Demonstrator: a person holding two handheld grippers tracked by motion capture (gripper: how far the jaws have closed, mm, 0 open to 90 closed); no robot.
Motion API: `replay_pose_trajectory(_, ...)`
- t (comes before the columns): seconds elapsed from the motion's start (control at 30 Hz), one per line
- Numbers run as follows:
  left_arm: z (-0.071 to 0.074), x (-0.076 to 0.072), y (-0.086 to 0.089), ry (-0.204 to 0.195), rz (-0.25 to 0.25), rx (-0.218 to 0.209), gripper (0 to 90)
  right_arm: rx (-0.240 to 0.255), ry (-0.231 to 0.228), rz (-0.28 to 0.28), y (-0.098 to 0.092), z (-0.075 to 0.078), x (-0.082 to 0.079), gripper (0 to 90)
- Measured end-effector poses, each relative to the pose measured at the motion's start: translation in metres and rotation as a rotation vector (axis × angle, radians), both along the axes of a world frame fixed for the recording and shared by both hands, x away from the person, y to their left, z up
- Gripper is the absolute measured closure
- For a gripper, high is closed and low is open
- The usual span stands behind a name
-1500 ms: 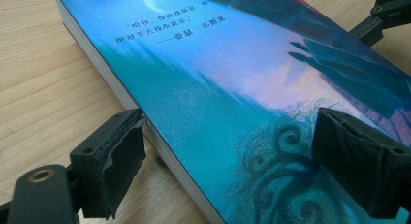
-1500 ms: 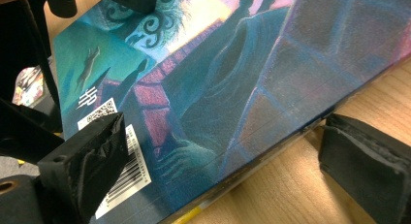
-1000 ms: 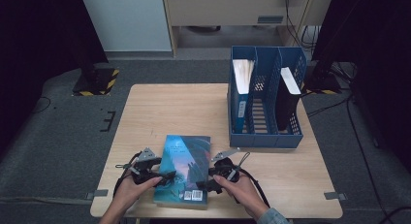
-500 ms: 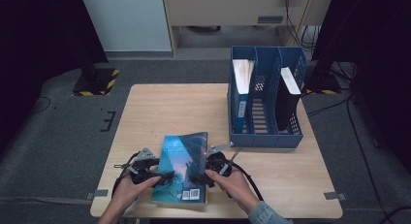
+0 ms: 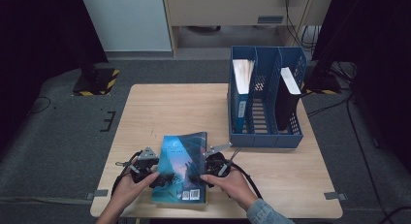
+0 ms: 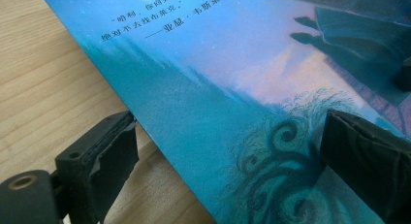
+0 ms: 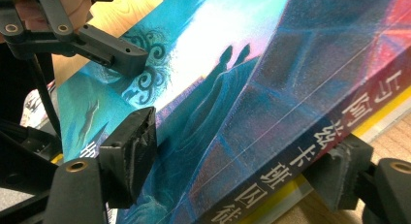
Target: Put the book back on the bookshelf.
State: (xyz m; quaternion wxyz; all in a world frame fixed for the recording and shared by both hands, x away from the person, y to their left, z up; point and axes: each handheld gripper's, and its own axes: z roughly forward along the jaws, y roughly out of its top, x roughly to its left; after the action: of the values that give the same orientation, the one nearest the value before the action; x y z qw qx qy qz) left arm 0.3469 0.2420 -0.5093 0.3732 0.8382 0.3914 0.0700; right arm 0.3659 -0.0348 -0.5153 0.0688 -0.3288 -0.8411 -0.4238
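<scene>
From the high view, a blue book [image 5: 181, 168] lies at the near edge of the wooden surface [image 5: 165, 112], with the left tool [image 5: 162, 178] at its left edge and the right tool [image 5: 198, 178] at its spine side; a blue file rack [image 5: 264, 132] with 3 slots stands well apart toward the far right, a book already upright in 2 of them, the middle slot free. In the left gripper view, the book's cover [image 6: 232, 112] runs between the 2 black jaws, which stand wide on either side of its edge; they have just been opening, and neither pad seems to press, so this tool has no hold. In the right gripper view, the right tool [image 7: 237, 170] straddles the spine [image 7: 310, 151], 1 jaw on the cover and 1 under the book; its jaws have been closing and look set against the book, whose spine side seems raised off the surface. The left tool [image 7: 131, 59] shows beyond, resting over the cover. By my judgement the work is at its start: the grip is being taken, while lifting the book, standing it up and slotting it into the rack all remain.
</scene>
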Motion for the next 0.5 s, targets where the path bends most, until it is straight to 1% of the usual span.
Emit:
replay_pose_trajectory(0.07,0.0005,0.0,0.001,-0.003,-0.002,0.005,5.8,0.0,0.002,-0.005,0.0,0.0001,-0.0003,27.3)
replay_pose_trajectory(0.13,0.0026,-0.0006,0.0028,-0.026,0.0,0.029,5.8,0.001,0.003,-0.007,0.0,0.0,-0.0004,27.4)
replay_pose_trajectory(0.2,0.0039,-0.0016,0.0042,-0.037,-0.001,0.042,6.1,0.002,-0.002,-0.009,-0.0003,-0.0003,-0.0007,27.5)
replay_pose_trajectory(0.37,0.0043,-0.0021,0.0085,-0.041,-0.005,0.048,5.9,-0.002,-0.002,-0.012,-0.0005,0.0001,-0.001,27.5)
replay_pose_trajectory(0.43,0.0032,-0.0022,0.0084,-0.036,0.003,0.042,4.9,-0.002,-0.003,-0.011,-0.0005,0.0001,-0.001,27.6)
replay_pose_trajectory(0.5,0.0017,-0.0018,0.0076,-0.026,0.0,0.033,3.7,-0.003,0.0,-0.011,-0.0003,0.0003,-0.001,27.5)
